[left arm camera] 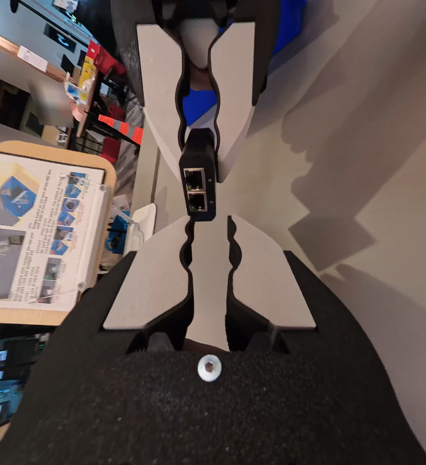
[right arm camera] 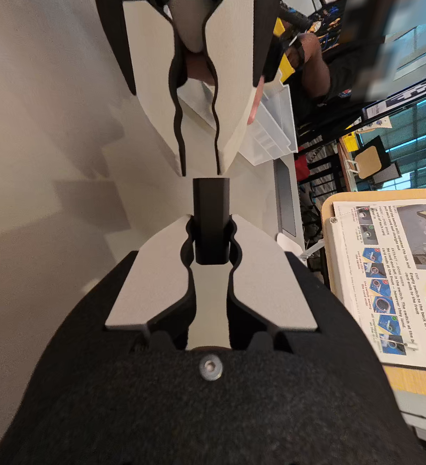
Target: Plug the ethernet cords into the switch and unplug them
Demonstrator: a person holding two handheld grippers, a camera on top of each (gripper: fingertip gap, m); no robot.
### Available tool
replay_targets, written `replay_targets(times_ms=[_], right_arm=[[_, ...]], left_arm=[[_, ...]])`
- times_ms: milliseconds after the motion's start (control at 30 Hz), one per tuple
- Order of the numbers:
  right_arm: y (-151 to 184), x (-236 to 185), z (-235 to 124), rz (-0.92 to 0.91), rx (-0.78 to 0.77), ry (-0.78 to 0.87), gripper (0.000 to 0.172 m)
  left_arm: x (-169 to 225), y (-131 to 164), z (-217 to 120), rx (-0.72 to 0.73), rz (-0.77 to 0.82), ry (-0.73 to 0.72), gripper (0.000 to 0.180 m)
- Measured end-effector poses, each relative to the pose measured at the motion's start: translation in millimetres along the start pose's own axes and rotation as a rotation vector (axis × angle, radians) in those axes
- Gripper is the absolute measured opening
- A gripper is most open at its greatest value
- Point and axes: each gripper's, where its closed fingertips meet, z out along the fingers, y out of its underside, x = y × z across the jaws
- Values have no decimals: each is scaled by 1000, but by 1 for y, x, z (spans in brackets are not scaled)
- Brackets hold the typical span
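Note:
My right gripper (right arm camera: 210, 216) is shut on a small black switch (right arm camera: 210, 226), with both pads pressed on its sides, and holds it above the white table (right arm camera: 56, 125). In the left wrist view the switch (left arm camera: 199, 181) shows two empty ports facing me, held by the right gripper (left arm camera: 199, 176) that comes in from the top. My left gripper (left arm camera: 210, 219) is open and empty, its fingertips just short of the switch's near end. In the right wrist view the left gripper (right arm camera: 200, 173) faces the switch's far end with a small gap. I see no cord at the ports.
A printed instruction sheet on a wooden board lies beside the table (left arm camera: 31, 226), and it also shows in the right wrist view (right arm camera: 383, 276). A clear plastic bin (right arm camera: 269, 125) stands on the table behind the left gripper. A person (right arm camera: 315, 70) is beyond it. The grippers are tip to tip, or close to it.

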Motion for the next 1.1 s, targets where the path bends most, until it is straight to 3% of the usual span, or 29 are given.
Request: replay_targets(times_ms=[200,300,433,600,733,933,1100], right_arm=[[-14,-2,-2,90,123,-13,22],[-24,-1,-9,143,218,-25,22],[-31,-6,-13,138,251,-48,22],[-22,-11,-3,79,164,-41,23],[-19,-12,-1,75,144,-33,22],[-2,-15,11,43,-3,-34,26],[-2,-12,14,37,-11,-15,29]], left_arm=[[-2,-2,-2,60,-158,50,34],[-3,3,-2,42,-147,45,36],[-1,-11,-3,92,-125,48,35],[2,-25,-3,119,-81,67,23],[1,-25,-3,88,-65,76,23],[5,-22,5,6,2,88,22],[3,-22,4,9,0,84,23]])
